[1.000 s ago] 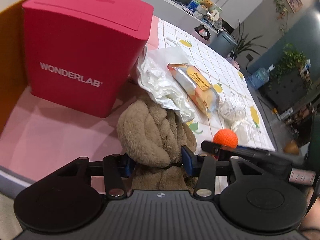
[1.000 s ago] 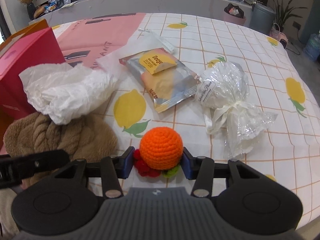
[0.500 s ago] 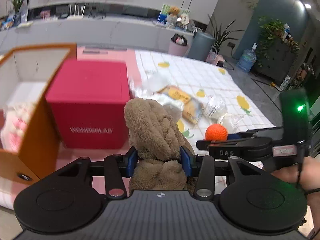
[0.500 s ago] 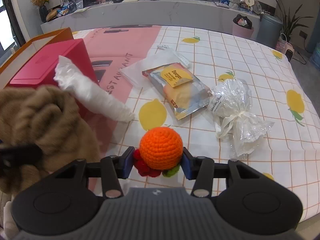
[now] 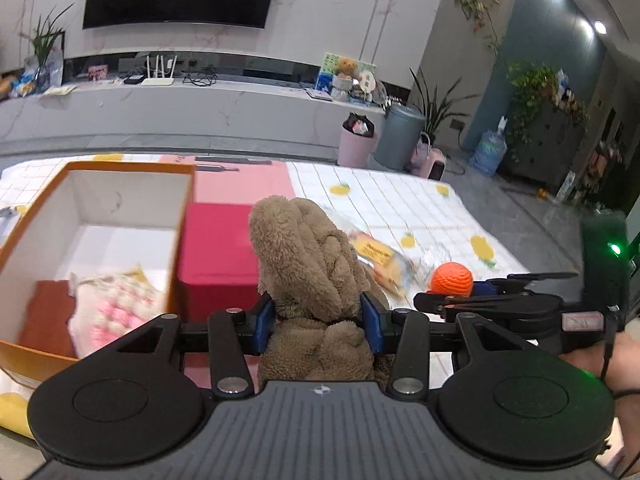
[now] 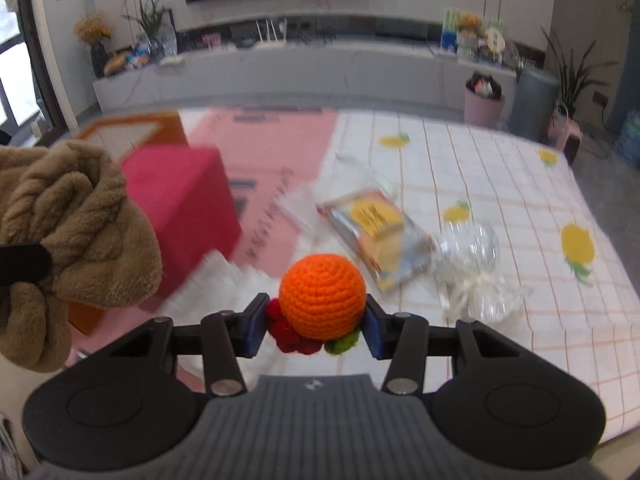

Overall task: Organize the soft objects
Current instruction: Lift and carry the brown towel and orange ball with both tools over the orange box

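- Two grippers were in use, each carrying one soft thing; the left gripper [image 5: 318,322] was clamped on a brown plush toy [image 5: 312,276], its blue pads pressed into the toy's waist; the right gripper [image 6: 314,330] was clamped on an orange crochet ball [image 6: 322,296], with small red and green knitted bits tucked under it.
- One orange box [image 5: 176,256] stood open to the left, white inside, with one pink-and-cream knitted item [image 5: 114,308] lying in it; one red box [image 5: 218,252] stood closed, just beside its right wall.
- On the cloth lay one yellow snack packet [image 6: 374,220] and one clear cellophane bundle [image 6: 476,268], near each other.
- The tablecloth [image 6: 480,176] was white with an orange grid and lemon prints, pink on its left part; behind were a long pale counter, a dark wall screen, potted plants and two bins.
- The plush toy was held above the table, right of the orange box; its long axis stood roughly upright, the upper end rising above the pads and the lower end hanging below them; the ball was round, so no axis could be told.
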Demonstrator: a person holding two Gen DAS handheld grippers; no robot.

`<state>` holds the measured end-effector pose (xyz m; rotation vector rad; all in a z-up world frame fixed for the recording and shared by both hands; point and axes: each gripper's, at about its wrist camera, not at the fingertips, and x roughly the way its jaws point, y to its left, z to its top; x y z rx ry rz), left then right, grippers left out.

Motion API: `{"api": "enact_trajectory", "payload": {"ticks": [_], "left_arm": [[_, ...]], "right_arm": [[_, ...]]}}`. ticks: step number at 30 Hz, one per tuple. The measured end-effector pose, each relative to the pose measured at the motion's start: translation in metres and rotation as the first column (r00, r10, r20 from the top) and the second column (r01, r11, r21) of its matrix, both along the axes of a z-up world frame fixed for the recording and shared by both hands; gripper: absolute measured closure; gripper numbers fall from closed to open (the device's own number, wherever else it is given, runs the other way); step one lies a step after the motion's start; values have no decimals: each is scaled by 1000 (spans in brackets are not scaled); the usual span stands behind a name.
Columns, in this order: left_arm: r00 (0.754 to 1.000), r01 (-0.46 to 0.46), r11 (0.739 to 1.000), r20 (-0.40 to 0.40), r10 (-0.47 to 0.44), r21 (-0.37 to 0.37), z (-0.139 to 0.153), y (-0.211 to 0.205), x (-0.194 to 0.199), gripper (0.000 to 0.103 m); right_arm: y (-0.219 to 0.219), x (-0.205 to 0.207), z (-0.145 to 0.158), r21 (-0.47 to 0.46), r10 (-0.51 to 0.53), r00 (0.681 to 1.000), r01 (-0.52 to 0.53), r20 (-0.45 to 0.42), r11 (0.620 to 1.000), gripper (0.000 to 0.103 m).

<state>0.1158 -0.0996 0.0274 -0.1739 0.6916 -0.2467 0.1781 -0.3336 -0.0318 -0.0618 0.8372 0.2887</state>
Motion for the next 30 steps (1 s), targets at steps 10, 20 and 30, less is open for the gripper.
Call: {"api": "enact_trajectory", "payload": {"ticks": [10,20,30], "left_arm": [[983,-164,986,74,166,-28,34,111,-4,52],[996,-85,995,-27,86,57,-2,169,28,52],[993,-80,969,-62,97,235,-26,175,80,52]], "right_arm": [[77,-22,64,90,78,983,-94,167,991,55],[194,-16,60,79,269,948,-285,168,955,55],[264,7,30,14,365,922,-369,127,929,55]]}}
